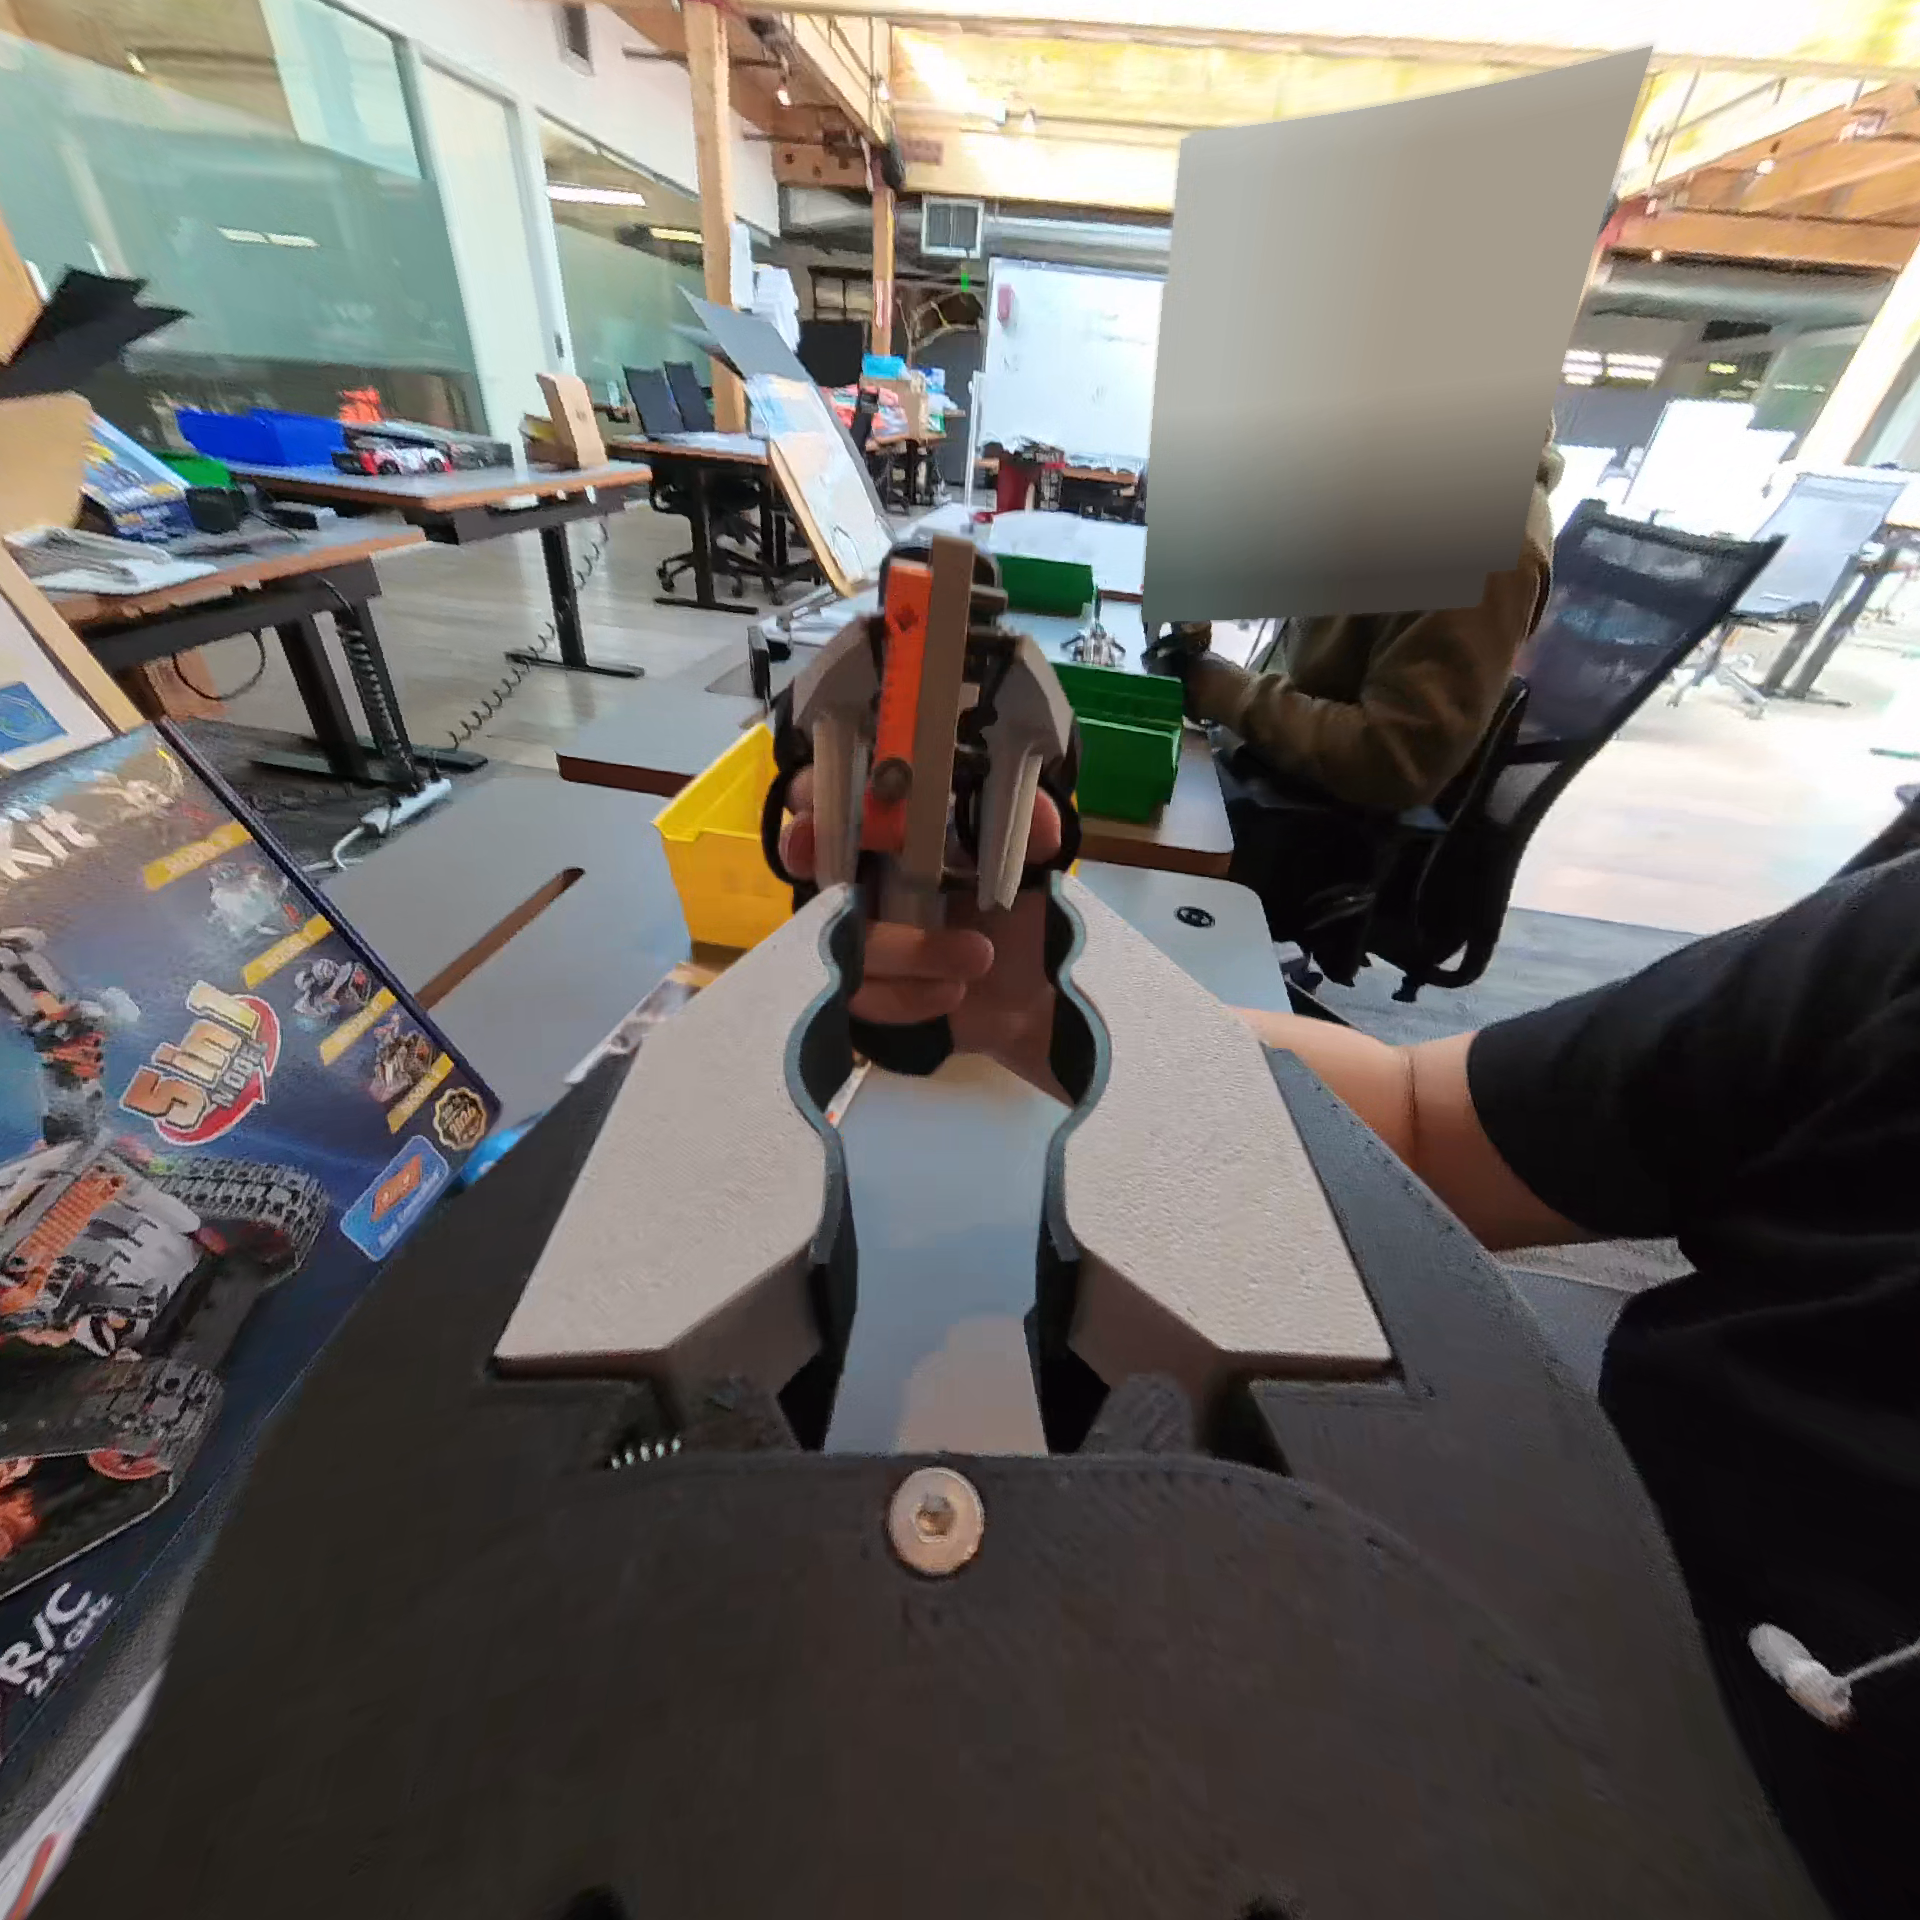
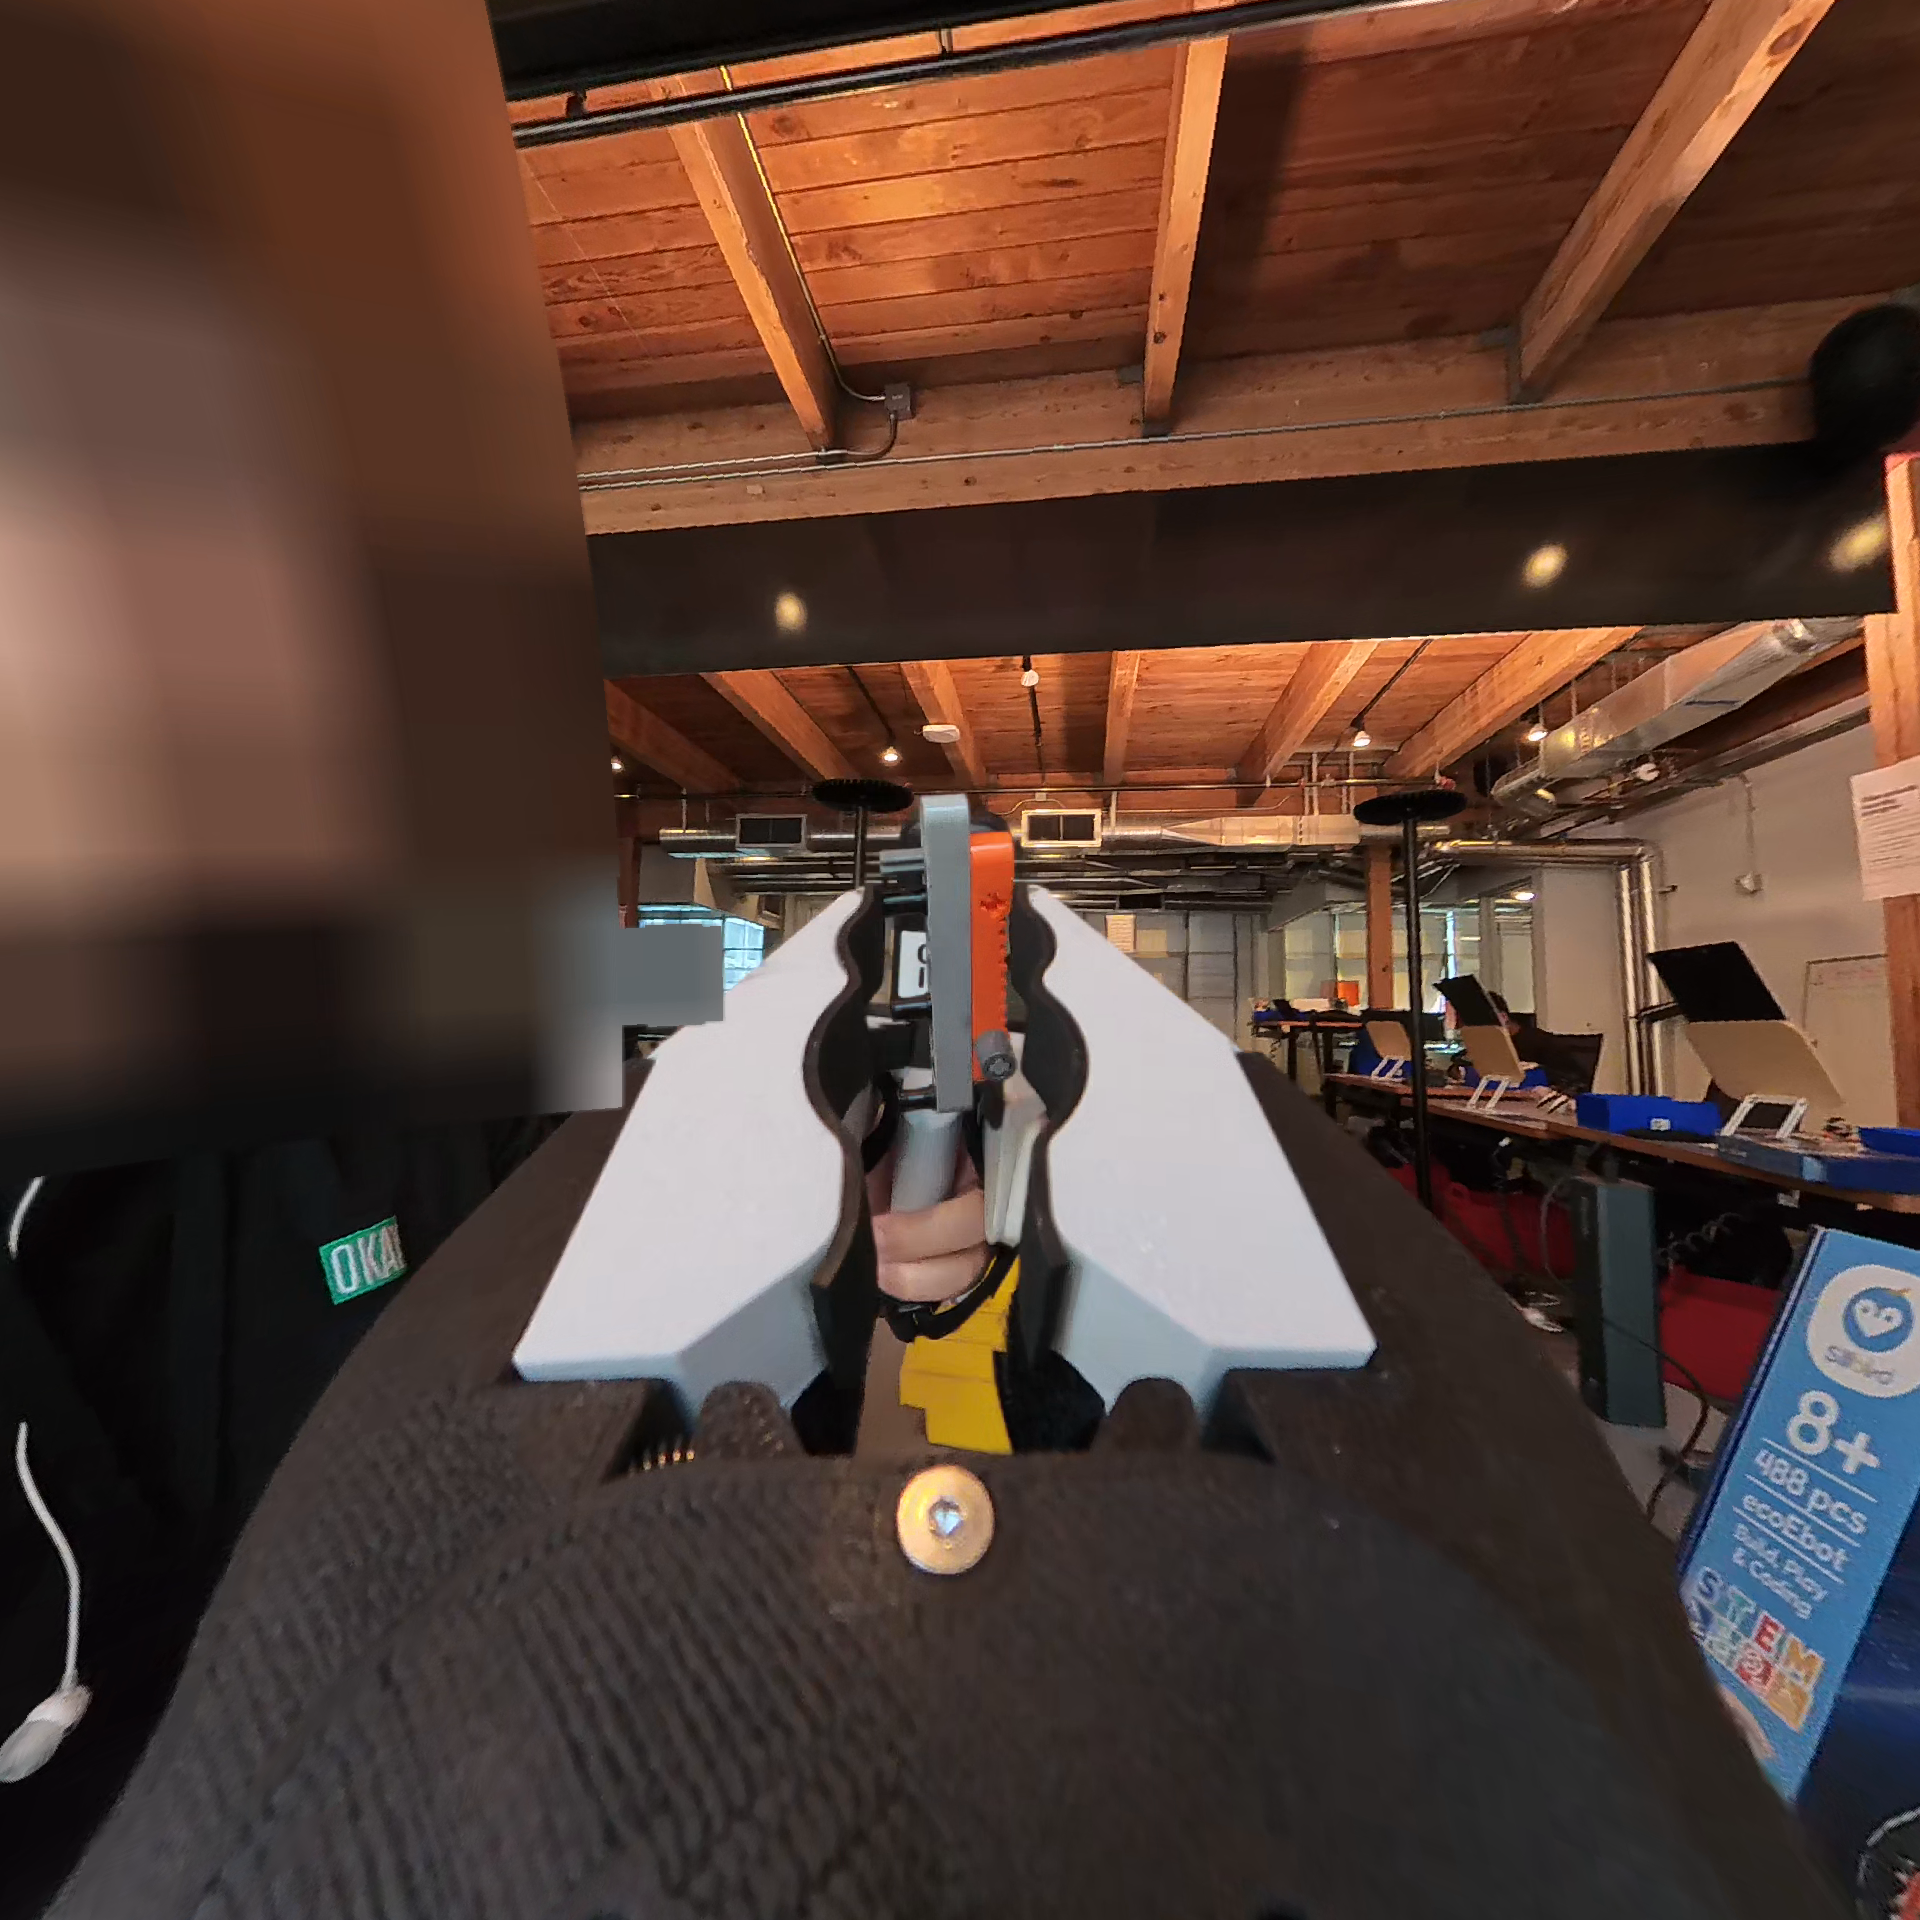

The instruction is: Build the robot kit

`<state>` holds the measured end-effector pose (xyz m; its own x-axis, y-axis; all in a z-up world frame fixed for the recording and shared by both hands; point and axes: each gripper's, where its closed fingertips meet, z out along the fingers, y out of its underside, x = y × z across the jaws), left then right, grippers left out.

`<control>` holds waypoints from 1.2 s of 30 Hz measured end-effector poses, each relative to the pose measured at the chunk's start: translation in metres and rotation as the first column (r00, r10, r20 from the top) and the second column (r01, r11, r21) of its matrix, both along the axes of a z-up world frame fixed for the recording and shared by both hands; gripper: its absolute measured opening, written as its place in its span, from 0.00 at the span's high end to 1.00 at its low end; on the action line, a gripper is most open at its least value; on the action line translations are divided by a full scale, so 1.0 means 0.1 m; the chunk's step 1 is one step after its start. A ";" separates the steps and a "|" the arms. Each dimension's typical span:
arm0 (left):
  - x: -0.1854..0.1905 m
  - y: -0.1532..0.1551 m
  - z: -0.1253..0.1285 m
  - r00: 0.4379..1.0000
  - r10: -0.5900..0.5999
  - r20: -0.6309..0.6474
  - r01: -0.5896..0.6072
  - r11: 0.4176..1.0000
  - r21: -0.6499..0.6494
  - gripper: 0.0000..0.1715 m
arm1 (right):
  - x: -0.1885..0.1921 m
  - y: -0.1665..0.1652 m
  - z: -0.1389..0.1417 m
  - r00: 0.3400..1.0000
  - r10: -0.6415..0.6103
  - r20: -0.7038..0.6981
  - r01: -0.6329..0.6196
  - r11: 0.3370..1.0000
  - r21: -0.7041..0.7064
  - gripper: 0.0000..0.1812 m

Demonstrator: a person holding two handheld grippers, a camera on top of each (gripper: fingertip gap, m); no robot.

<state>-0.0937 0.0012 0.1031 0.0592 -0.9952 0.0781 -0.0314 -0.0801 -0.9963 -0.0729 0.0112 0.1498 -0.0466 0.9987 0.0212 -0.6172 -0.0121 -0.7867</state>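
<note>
Left wrist view: my left claw [image 1: 951,914] sits nearly closed, tips pinching the bottom end of a grey and orange beam assembly [image 1: 920,727] that stands upright just past the tips. Facing me beyond it is my right claw [image 1: 925,717], its fingers flanking the same assembly, with a hand [image 1: 925,966] behind it. Yellow bin [image 1: 717,862] just left of the tips, on the table [image 1: 499,914]. Printed toy box [image 1: 197,1122] leans at far left. Green bins [image 1: 1127,727] right and beyond. A seated person at far right.

Right wrist view: right claw [image 2: 945,914] points up and forward, narrowly open, fingers flanking the upper part of the assembly [image 2: 966,956]; actual contact I cannot tell. Left claw [image 2: 940,1174] grips it from below, hand [image 2: 925,1247] under it. Blue box [image 2: 1808,1496] at lower right.

Handling, my read: light, stiff plastic, pinned joints may pop if twisted. Best hold is the flat sides of the grey beam, clear of the pin.

Pose: both claws raised off the table, nose to nose, right forearm [image 1: 1455,1132] coming in from the right.
</note>
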 end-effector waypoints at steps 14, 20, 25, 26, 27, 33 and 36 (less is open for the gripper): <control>0.11 0.13 -0.11 0.988 0.148 -0.031 -0.143 0.981 0.133 0.92 | -0.04 0.09 -0.06 0.999 -0.033 0.031 0.033 0.999 -0.022 0.88; 0.08 0.14 -0.11 0.991 0.131 -0.029 -0.128 0.986 0.108 0.92 | -0.05 0.12 -0.07 0.999 -0.034 0.036 0.036 0.998 -0.043 0.88; -0.03 0.48 -0.15 0.936 0.341 -0.083 -0.325 0.931 0.166 0.56 | -0.11 0.50 -0.16 0.956 -0.259 0.136 0.280 0.946 -0.164 0.88; -0.07 0.57 -0.18 0.909 0.404 -0.102 -0.377 0.902 0.210 0.50 | -0.10 0.65 -0.23 0.922 -0.339 0.184 0.374 0.903 -0.212 0.88; -0.11 0.65 -0.19 0.880 0.464 -0.099 -0.427 0.865 0.263 0.53 | -0.11 0.75 -0.29 0.892 -0.388 0.232 0.440 0.865 -0.243 0.88; -0.15 0.90 -0.37 0.773 0.625 -0.114 -0.530 0.733 0.427 0.74 | -0.32 0.92 -0.56 0.827 -0.413 0.383 0.542 0.767 -0.344 0.88; -0.15 0.94 -0.38 0.761 0.643 -0.079 -0.559 0.714 0.421 0.76 | -0.43 0.92 -0.64 0.812 -0.404 0.421 0.556 0.754 -0.350 0.88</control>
<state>-0.1086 0.0954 0.0651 0.6274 -0.6940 -0.3531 -0.3052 0.1980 -0.9315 -0.1162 0.1033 0.0856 0.5140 0.7824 -0.3516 -0.3693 -0.1682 -0.9140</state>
